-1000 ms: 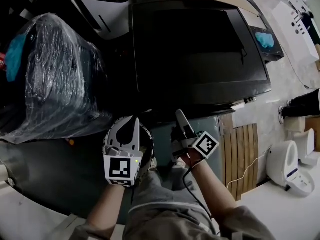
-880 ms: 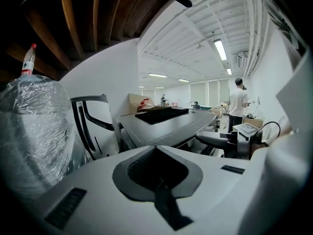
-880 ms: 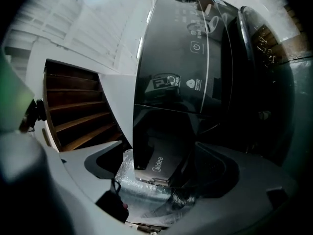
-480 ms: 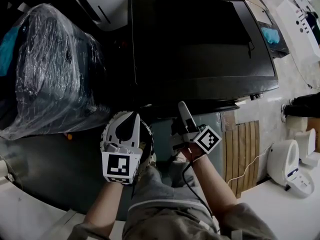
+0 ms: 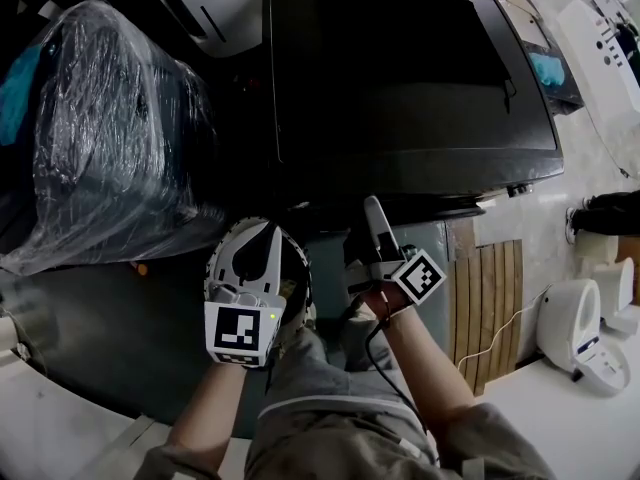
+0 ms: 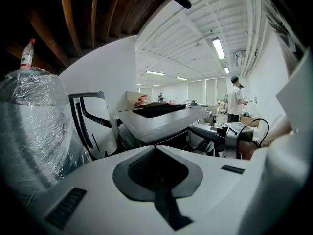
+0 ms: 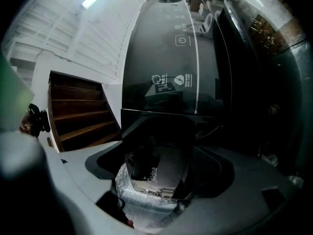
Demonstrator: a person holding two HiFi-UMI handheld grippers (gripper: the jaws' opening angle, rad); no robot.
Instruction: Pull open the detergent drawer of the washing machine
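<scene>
Dark grey floor (image 5: 120, 348) is stretching under me, and at the far left a big plastic-wrapped bundle (image 5: 100, 138) is sitting on it, shiny film crinkling all over.

Just right of the bundle I am holding my left hand-held gripper (image 5: 270, 236) low and pointing it forward. Its 2 white jaws are pressed together at the tips with nothing between them, and it is touching nothing.

Past it, the washing machine (image 5: 400, 68) is filling the middle of the head view, its black top glossy and flat. In the right gripper view its control panel (image 7: 166, 48) is showing a power symbol and small white marks.

My right hand-held gripper (image 5: 374, 211) is reaching in under the front edge of that top. Its 2 jaws are pinching the detergent drawer (image 7: 159, 168), a glossy black front with pale lettering sitting between them, just below the control panel. I cannot tell how far out it is standing.

Further right, a wooden slatted panel (image 5: 490, 308) is lying on the floor, and a white appliance (image 5: 570, 323) is standing beside it.
</scene>
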